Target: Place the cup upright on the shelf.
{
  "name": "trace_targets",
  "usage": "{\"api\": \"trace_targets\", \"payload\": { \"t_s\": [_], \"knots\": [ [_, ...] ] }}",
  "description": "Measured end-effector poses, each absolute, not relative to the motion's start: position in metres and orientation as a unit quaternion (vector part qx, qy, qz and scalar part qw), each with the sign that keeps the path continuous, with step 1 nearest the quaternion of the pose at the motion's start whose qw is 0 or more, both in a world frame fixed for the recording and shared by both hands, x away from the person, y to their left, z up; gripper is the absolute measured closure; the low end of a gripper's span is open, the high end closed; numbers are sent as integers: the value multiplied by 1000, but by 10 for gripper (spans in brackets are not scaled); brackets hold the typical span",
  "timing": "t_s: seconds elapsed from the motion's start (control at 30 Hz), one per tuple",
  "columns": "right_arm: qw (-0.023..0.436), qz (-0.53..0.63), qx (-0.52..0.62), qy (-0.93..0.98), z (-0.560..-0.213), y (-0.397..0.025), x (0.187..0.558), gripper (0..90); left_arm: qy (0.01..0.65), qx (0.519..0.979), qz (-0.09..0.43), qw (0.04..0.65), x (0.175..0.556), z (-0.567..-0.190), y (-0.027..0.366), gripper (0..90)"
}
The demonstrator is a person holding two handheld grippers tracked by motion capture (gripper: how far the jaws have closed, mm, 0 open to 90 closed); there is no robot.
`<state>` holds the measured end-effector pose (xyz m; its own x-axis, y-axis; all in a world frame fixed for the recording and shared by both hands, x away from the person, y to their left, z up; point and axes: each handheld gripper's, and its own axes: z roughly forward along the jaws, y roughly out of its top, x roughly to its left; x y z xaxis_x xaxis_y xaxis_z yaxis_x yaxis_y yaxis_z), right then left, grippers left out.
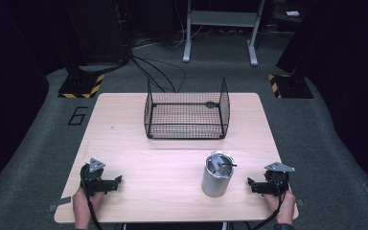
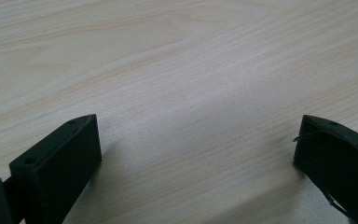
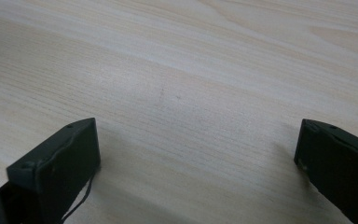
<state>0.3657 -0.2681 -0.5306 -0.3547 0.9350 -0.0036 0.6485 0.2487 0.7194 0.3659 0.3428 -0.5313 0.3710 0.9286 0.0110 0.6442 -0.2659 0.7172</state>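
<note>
Left: the left gripper rests low on the wooden table near the front-left corner, held from behind by the person's left hand, its jaws pointing inward toward the table's middle. In the left gripper view the two black jaws stand wide apart over bare wood grain, with nothing between them.

Centre: a black wire basket sits at the far middle of the table, well apart from both grippers.

Centre-right: the metal canister stands upright near the front edge, just beside the right gripper and nearer to it than to the left. A dark utensil handle leans out over its rim. The canister appears rigid, smooth and probably light; its polished wall looks likely to slip, so a firm squeeze across the mid-height of the cylinder, or a pinch on the rim, seems the soundest hold.

Right: the right gripper, held by the right hand, lies low and level, pointing inward at the canister. In the right gripper view its jaws are likewise spread wide over bare table.
</note>
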Motion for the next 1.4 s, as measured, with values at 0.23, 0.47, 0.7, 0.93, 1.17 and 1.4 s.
{"api": "trace_targets", "payload": {
  "t_s": [0.23,0.47,0.7,0.93,1.17,1.4],
  "knots": [
    [223,321,523,758,-531,-268,366,0,515,764,222,319,366,-531,343,4],
    [224,321,523,757,-531,-268,366,0,515,764,222,320,366,-531,343,4],
    [222,322,528,754,-530,-267,366,0,515,764,222,320,366,-531,343,5],
    [215,327,519,760,-527,-267,364,0,515,760,226,324,366,-532,342,4],
    [205,357,505,758,-511,-263,352,0,514,762,227,323,366,-532,343,4],
    [201,400,465,764,-476,-250,333,0,514,763,225,321,367,-532,343,5]
  ]
}}
